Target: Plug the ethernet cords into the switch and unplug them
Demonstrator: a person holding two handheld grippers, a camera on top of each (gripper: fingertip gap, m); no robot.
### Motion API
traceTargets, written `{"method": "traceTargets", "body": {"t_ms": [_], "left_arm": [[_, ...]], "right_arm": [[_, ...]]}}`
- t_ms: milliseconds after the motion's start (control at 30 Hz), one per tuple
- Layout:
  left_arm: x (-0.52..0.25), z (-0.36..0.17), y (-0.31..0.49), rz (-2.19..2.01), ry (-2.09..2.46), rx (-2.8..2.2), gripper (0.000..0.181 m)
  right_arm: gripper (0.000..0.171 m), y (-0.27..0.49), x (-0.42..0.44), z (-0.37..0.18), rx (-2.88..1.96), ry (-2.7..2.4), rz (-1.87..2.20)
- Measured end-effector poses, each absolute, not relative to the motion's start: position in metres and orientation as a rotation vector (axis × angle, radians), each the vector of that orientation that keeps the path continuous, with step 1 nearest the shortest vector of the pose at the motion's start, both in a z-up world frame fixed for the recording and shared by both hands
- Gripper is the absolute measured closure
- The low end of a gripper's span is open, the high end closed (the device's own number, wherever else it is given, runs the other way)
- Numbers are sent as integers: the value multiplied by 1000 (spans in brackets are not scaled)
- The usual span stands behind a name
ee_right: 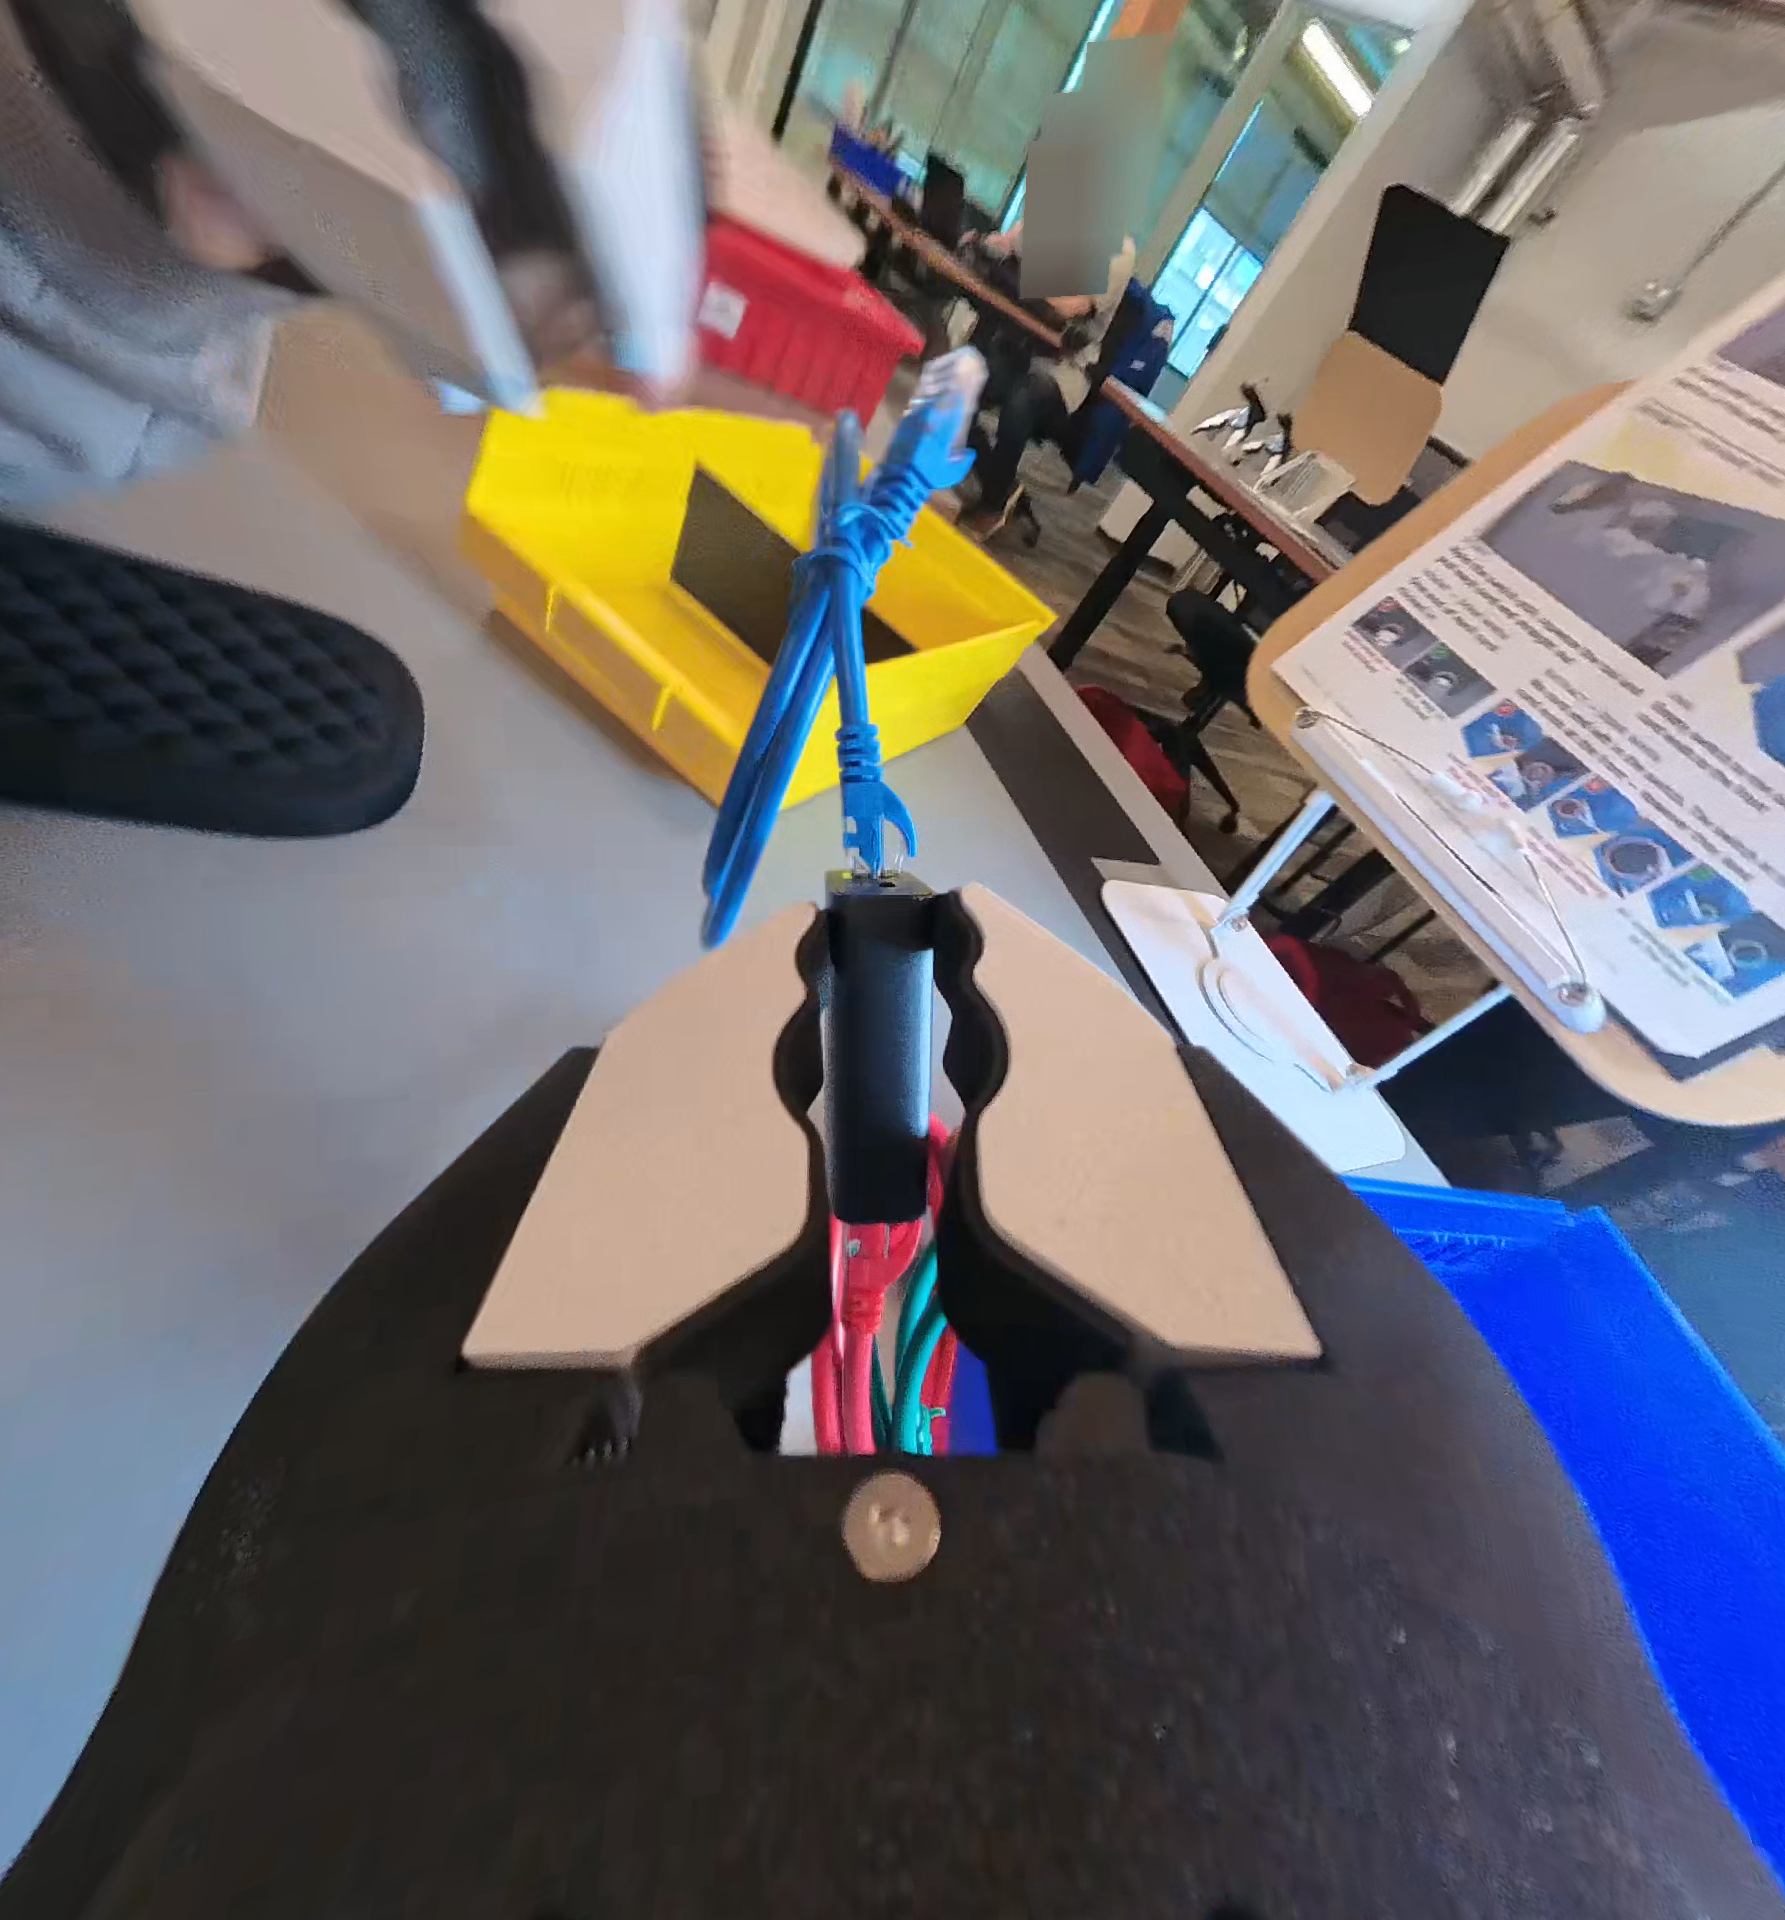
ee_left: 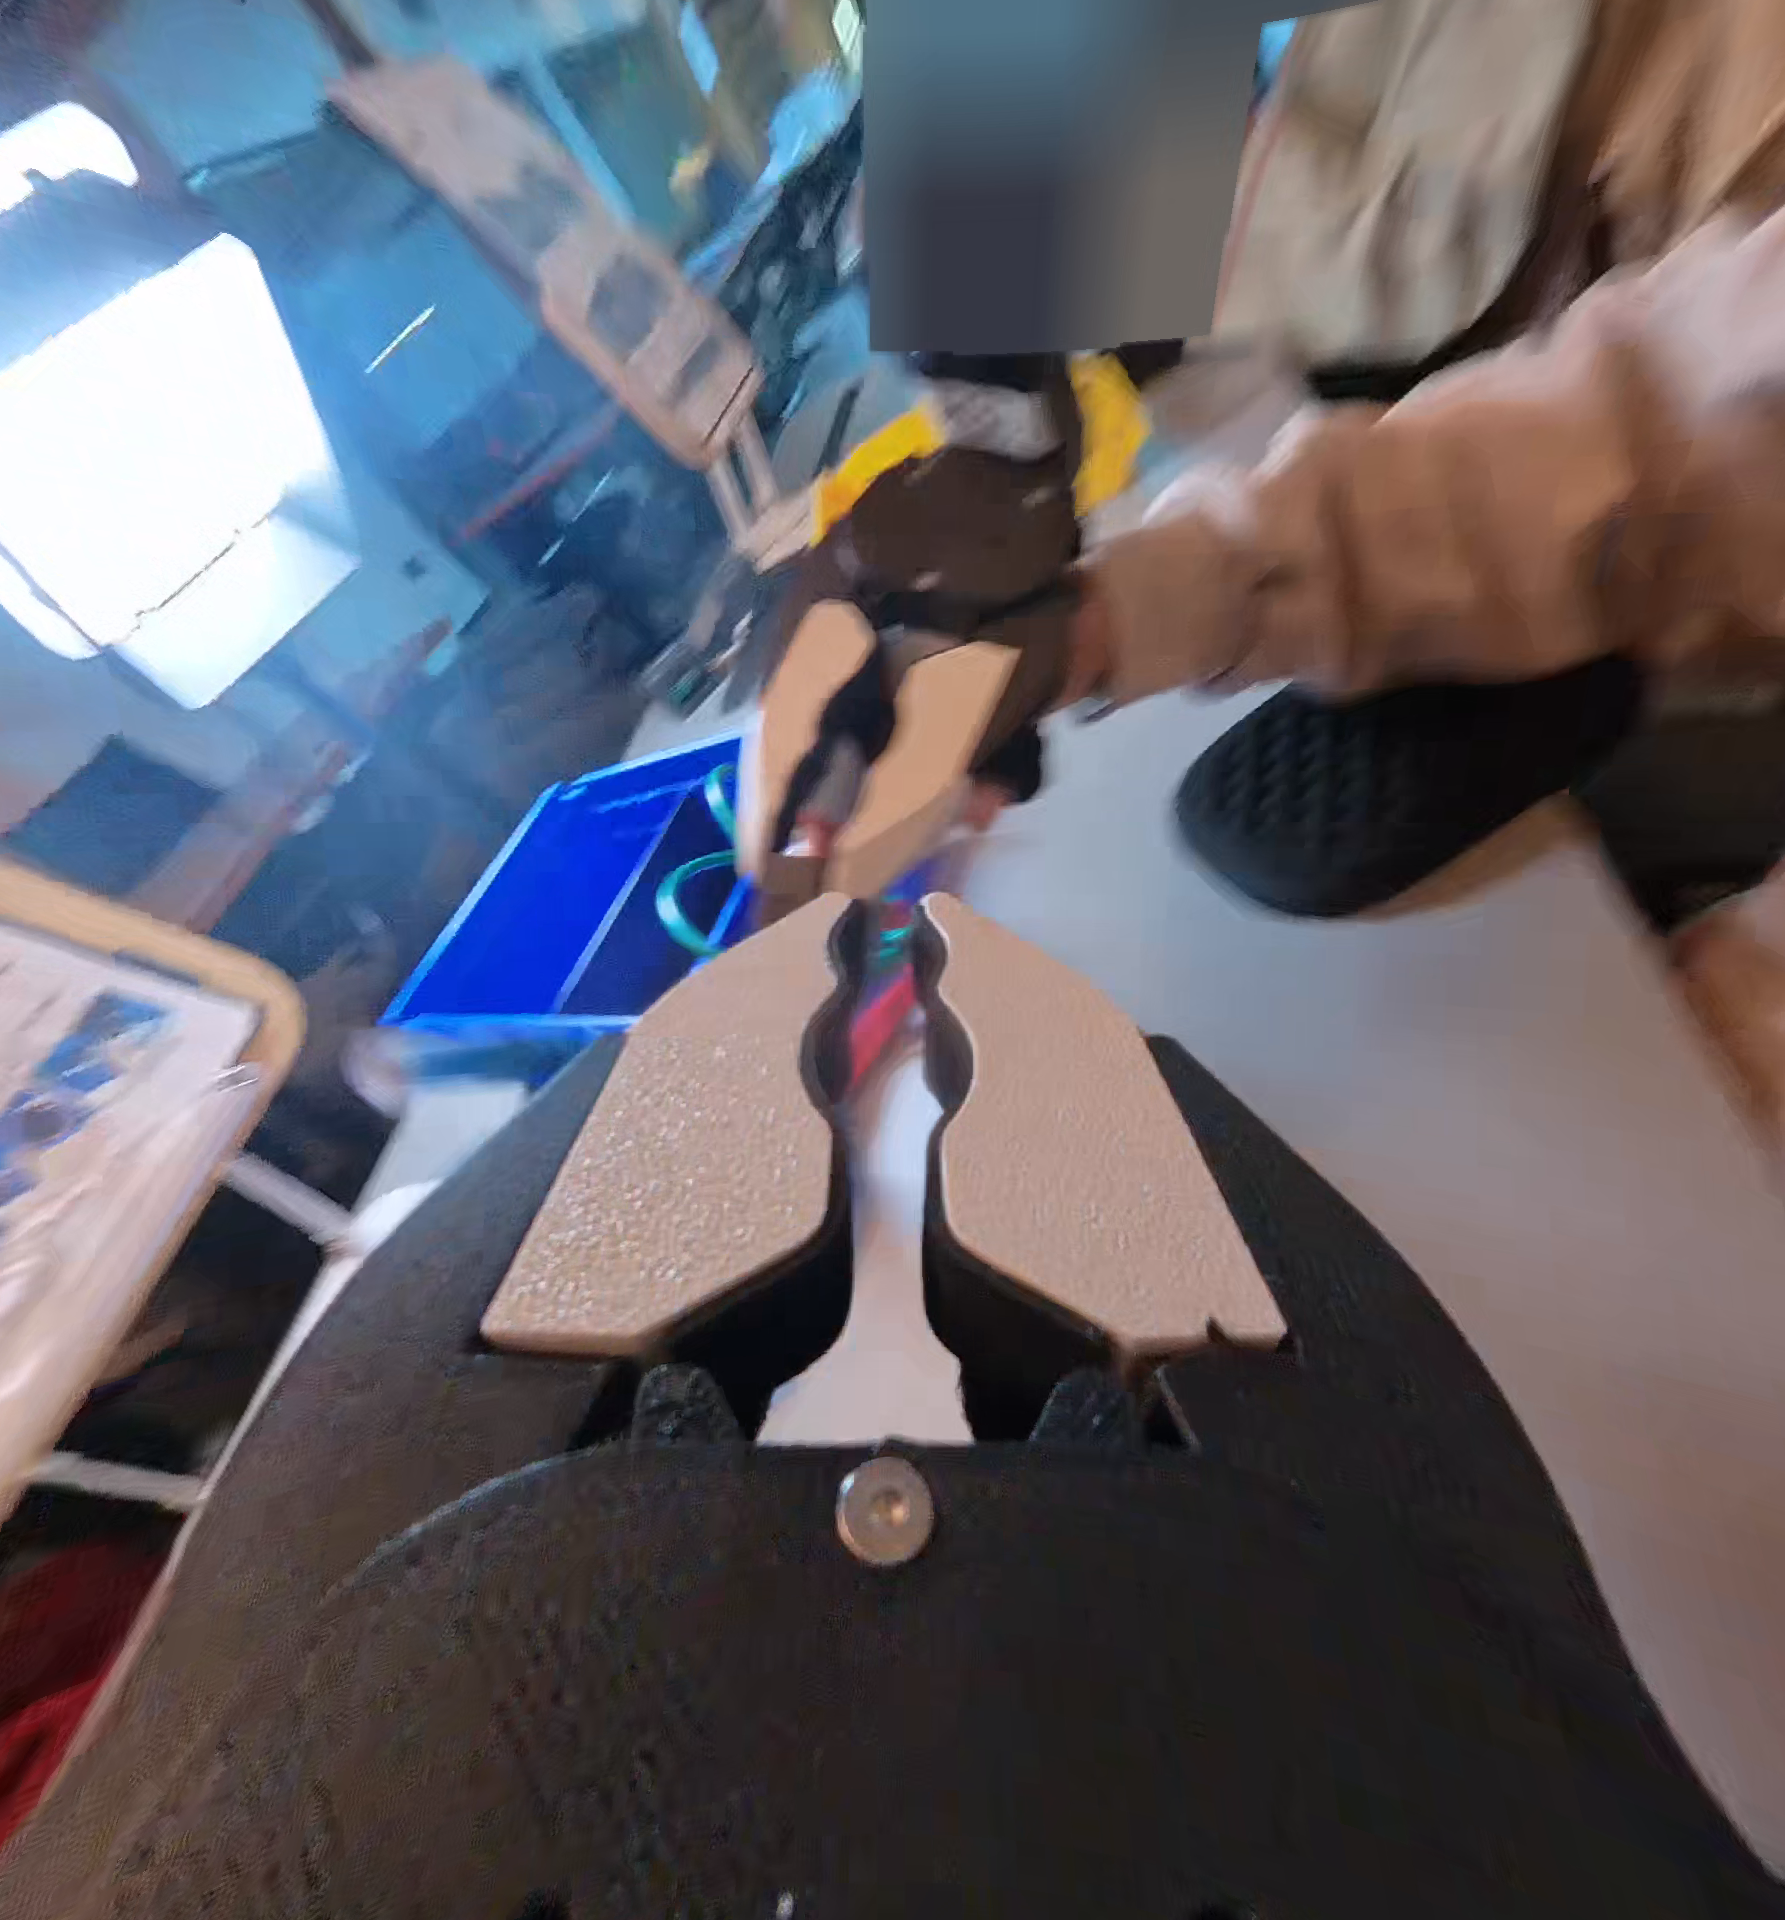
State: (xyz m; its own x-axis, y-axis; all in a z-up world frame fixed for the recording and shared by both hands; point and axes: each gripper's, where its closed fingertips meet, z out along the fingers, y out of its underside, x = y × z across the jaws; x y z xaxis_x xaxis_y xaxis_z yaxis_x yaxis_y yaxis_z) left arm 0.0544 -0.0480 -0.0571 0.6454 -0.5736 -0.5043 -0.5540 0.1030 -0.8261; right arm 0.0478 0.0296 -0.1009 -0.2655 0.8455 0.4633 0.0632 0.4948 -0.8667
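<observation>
The right gripper [ee_right: 883, 920] pinches the black switch [ee_right: 875, 1049] above the desk [ee_right: 244, 1039], blue cord [ee_right: 846, 634] plugged into its far end; the left gripper [ee_left: 883, 920] looks narrow, seemingly empty; the dangling cord's weight could twist the switch loose.

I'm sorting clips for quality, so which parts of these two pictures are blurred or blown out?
Left wrist view: bright window blown out, person's beige sleeve and far right tongs smeared; near left tongs sharp. Right wrist view: blue ethernet cord and black rectangular switch sharp, upper-left background smeared.
</observation>
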Motion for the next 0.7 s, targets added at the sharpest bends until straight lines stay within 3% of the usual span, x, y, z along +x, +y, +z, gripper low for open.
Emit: {"method": "traceTargets", "body": {"t_ms": [100, 200, 333, 400, 467, 533, 700], "left_arm": [[74, -81, -65, -316, 943, -1624, 172], [75, -127, -34, -423, 833, -1749, 149], [64, -77, 6, -580, 548, -1491, 136], [64, -55, 15, -562, 573, -1385, 139], [73, -64, 21, -546, 703, -1422, 154], [71, -75, 26, -509, 769, -1461, 156], [53, -109, 32, -243, 924, -1701, 160]], "right_arm": [[152, 47, 54, -70, -813, -1520, 1074], [151, 43, 58, -25, -757, -1343, 1325], [152, 21, 77, 18, -595, -1139, 1652], [152, 12, 73, 3, -596, -1192, 1664], [152, 8, 67, -19, -623, -1245, 1655], [152, 14, 67, -30, -670, -1262, 1663], [150, 33, 63, -72, -801, -1663, 1214]]}}
